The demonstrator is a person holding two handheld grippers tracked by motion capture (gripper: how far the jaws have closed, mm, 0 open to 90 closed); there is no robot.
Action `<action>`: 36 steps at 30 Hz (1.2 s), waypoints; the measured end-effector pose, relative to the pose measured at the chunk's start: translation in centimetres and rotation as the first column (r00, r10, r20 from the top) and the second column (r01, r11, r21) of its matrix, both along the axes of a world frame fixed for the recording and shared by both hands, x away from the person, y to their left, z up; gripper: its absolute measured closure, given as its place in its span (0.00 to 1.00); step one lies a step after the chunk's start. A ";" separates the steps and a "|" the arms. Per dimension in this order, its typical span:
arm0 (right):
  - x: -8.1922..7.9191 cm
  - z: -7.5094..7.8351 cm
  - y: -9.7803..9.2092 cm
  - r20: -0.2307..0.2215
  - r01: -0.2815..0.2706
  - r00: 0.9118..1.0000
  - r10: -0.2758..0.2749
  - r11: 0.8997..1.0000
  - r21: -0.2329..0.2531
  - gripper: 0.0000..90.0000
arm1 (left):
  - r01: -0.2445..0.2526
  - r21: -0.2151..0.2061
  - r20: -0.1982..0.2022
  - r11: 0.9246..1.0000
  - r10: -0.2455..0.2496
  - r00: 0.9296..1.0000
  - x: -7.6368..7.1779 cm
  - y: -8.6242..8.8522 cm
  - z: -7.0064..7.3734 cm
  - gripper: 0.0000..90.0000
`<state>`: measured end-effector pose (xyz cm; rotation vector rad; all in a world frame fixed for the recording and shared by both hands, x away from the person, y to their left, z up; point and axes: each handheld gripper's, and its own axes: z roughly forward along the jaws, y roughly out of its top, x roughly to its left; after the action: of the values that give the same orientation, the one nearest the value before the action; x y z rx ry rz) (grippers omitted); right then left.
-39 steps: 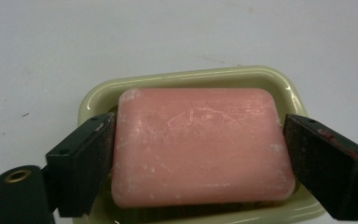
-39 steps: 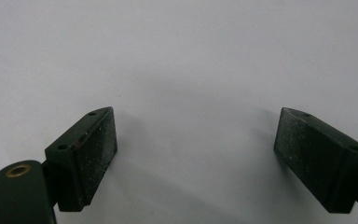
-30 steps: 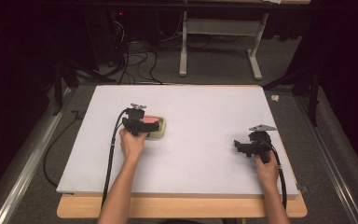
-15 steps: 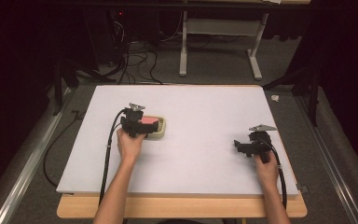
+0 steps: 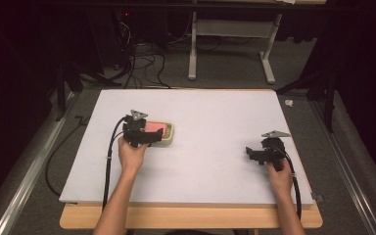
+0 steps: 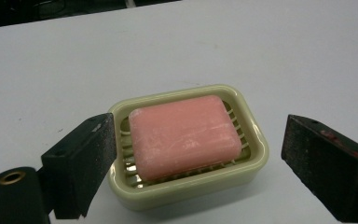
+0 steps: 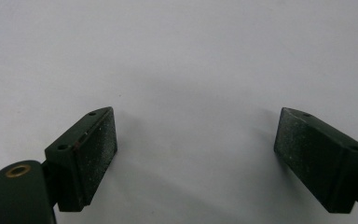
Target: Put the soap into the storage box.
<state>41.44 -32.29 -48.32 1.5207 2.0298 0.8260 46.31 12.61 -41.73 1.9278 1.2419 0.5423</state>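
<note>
Left gripper (image 6: 189, 161) is spread wide around the soap dish (image 6: 186, 186); squeeze unevenly and that pink soap bar (image 6: 184, 135) probably skids out. Right gripper (image 7: 196, 158) gapes empty.

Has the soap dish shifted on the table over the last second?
No. The soap dish sits at the same spot relative to the table's far edge.

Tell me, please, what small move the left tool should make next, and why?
Probably ease the left tool forward and down so its open jaws straddle the cream soap dish holding the pink soap. The dish sits between the jaws, one close to its side, neither gripping. The right tool rests open over bare table.
</note>
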 end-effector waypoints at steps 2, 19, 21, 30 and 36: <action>0.0 0.0 0.0 0.000 -0.001 1.000 0.001 1.000 -0.001 0.15 | -0.001 -0.008 0.002 1.000 0.001 1.000 -0.2 0.3 0.1 0.12; 0.0 0.0 0.0 0.000 0.000 1.000 0.000 1.000 -0.001 0.15 | 0.010 -0.010 0.037 1.000 -0.010 0.999 -2.8 1.6 0.9 0.13; 0.0 0.0 0.0 0.000 0.000 1.000 0.000 1.000 -0.001 0.15 | 0.014 -0.012 0.040 1.000 -0.013 0.999 -3.0 1.7 1.1 0.13; 0.0 0.0 0.0 -0.001 0.002 1.000 -0.002 1.000 0.001 0.15 | 0.017 -0.021 0.045 1.000 -0.016 0.999 -3.9 2.1 1.0 0.14; 0.0 0.0 0.0 -0.001 0.002 1.000 -0.002 1.000 -0.001 0.15 | 0.009 -0.017 0.048 1.000 -0.008 0.999 -4.4 2.5 0.8 0.14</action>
<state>41.42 -32.28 -48.31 1.5225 2.0290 0.8241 41.91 15.12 -40.94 1.8941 1.2036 0.5682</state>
